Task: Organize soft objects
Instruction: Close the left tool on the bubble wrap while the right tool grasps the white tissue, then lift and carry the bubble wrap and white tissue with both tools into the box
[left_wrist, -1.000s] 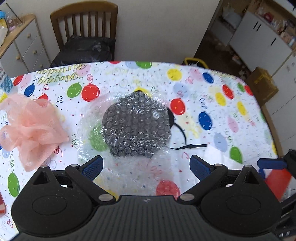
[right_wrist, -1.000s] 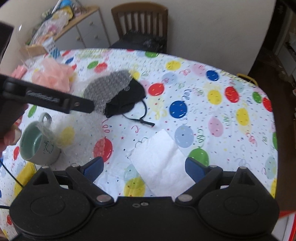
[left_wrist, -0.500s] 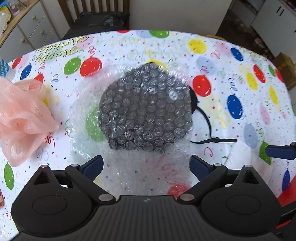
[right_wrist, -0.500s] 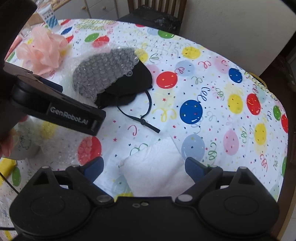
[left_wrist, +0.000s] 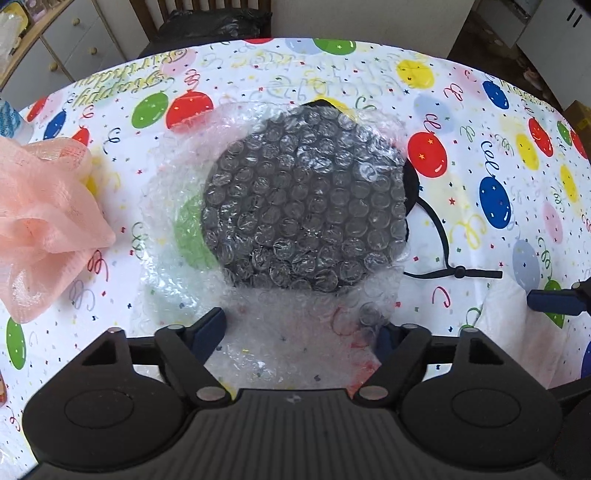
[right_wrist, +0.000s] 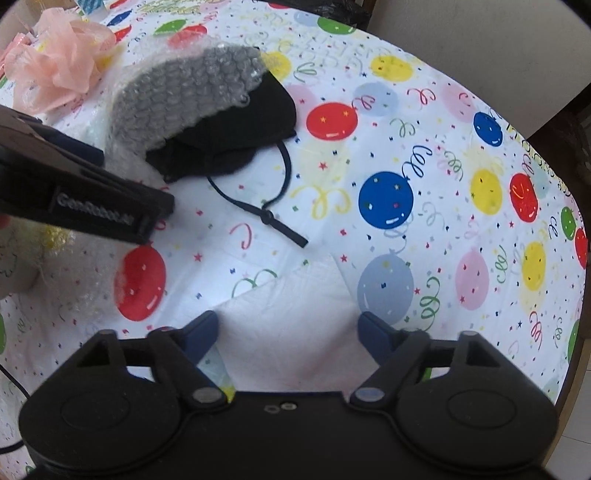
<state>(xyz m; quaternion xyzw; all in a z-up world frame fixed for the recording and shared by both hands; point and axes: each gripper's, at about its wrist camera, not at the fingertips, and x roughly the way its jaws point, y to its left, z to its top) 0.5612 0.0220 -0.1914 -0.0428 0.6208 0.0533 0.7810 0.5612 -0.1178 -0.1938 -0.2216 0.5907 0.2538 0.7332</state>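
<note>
A clear bubble wrap sheet (left_wrist: 303, 206) lies over a black fabric pouch (right_wrist: 240, 122) with a drawstring (right_wrist: 273, 218) on the balloon tablecloth. My left gripper (left_wrist: 301, 332) is open, its fingers straddling the near edge of the bubble wrap. A white napkin (right_wrist: 295, 325) lies flat between the fingers of my open right gripper (right_wrist: 286, 326). A peach mesh bath puff (left_wrist: 40, 218) lies at the left. The bubble wrap also shows in the right wrist view (right_wrist: 184, 88), with the left gripper's body (right_wrist: 85, 199) beside it.
The round table (right_wrist: 461, 155) has a balloon party cloth. A wooden chair (left_wrist: 207, 18) with a black bag stands behind it. Cabinets (left_wrist: 55, 44) stand at the far left. The right gripper's blue finger (left_wrist: 554, 301) shows at the right edge.
Both grippers have moved forward and down. The left now reaches the bubble wrap's near edge; the right now sits over the white napkin. Both stay open.
</note>
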